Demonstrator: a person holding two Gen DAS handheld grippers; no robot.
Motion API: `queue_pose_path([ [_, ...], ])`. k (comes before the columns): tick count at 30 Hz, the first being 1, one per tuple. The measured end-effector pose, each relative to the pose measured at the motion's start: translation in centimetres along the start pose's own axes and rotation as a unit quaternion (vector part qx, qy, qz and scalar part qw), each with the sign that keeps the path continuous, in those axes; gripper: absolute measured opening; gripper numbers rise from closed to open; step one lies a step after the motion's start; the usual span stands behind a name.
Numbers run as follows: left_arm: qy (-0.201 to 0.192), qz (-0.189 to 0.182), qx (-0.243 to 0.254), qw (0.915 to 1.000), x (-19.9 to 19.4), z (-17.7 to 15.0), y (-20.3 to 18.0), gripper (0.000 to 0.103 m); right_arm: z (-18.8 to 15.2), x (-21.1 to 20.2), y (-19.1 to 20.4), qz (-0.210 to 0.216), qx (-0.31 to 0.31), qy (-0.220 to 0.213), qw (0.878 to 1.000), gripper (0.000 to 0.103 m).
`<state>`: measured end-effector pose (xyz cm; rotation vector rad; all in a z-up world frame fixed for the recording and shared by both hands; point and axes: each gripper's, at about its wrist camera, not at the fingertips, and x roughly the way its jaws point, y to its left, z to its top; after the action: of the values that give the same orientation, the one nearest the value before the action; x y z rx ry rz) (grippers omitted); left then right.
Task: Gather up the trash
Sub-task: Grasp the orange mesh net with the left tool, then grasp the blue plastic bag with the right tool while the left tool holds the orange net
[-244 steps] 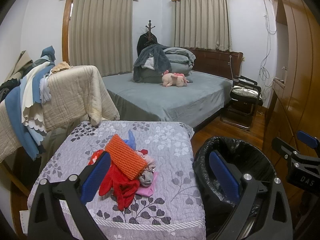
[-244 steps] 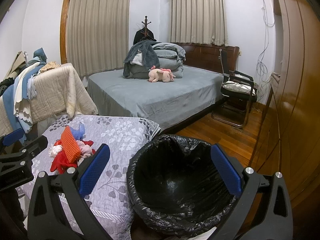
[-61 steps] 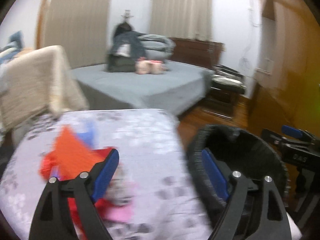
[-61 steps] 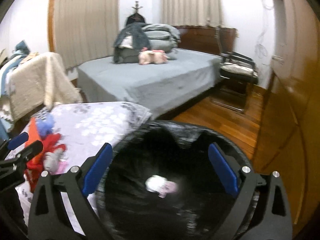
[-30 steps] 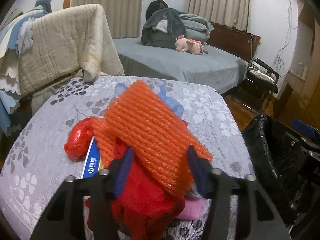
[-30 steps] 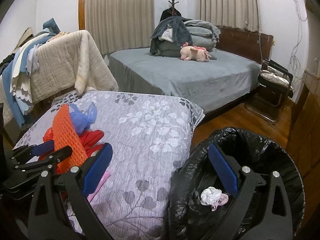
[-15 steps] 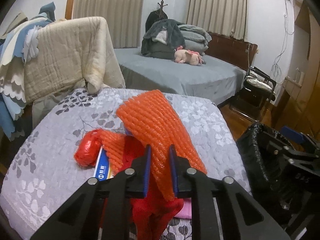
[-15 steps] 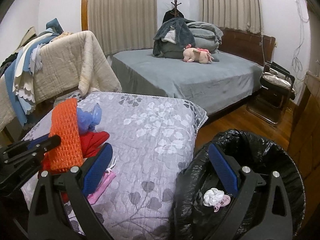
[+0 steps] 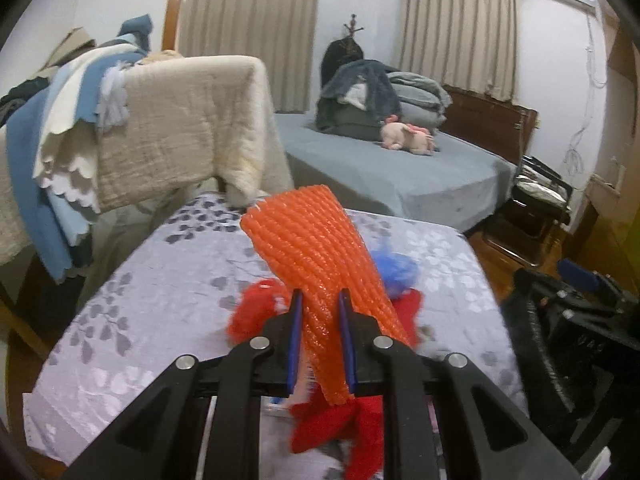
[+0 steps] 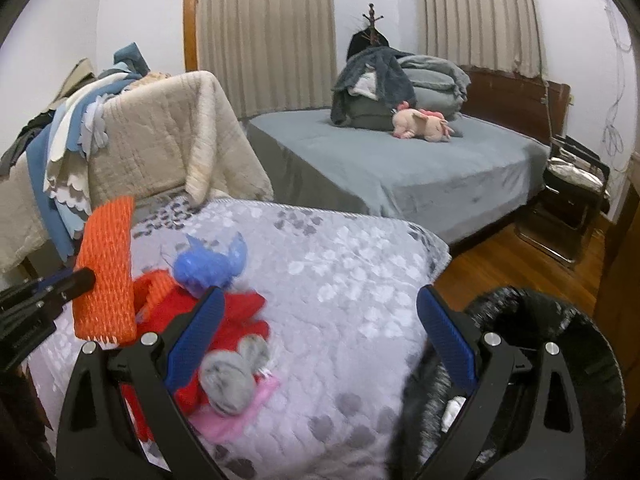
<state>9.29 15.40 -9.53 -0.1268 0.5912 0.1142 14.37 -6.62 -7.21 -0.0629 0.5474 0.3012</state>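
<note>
The left tool has its jaws closed on the orange ribbed foam net sleeve, held above the red trash pile on the grey floral quilted tabletop. The right tool stands wide open and empty, beside the black-lined trash bin.

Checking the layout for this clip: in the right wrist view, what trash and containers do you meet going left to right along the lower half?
orange foam net held by the left gripper → blue net → grey bundle → black-lined trash bin
</note>
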Motion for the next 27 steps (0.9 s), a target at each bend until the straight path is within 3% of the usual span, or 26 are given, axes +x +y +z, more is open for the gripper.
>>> queue_pose_path([
  [9, 0.007, 0.036, -0.013, 0.9992, 1.7, 0.0, 4.1, 0.017, 1.9, 3.9, 3.8, 0.047, 0.002, 0.005, 0.999, 0.094],
  [24, 0.02, 0.044, -0.021, 0.9986, 3.8, -0.8, 7.1, 0.017, 1.5, 11.1, 8.2, 0.067, -0.026, 0.069, 0.995, 0.093],
  [27, 0.02, 0.044, -0.023, 0.9986, 3.9, -0.8, 7.4, 0.017, 0.9, 11.8, 8.7, 0.077, -0.033, 0.086, 0.993, 0.08],
])
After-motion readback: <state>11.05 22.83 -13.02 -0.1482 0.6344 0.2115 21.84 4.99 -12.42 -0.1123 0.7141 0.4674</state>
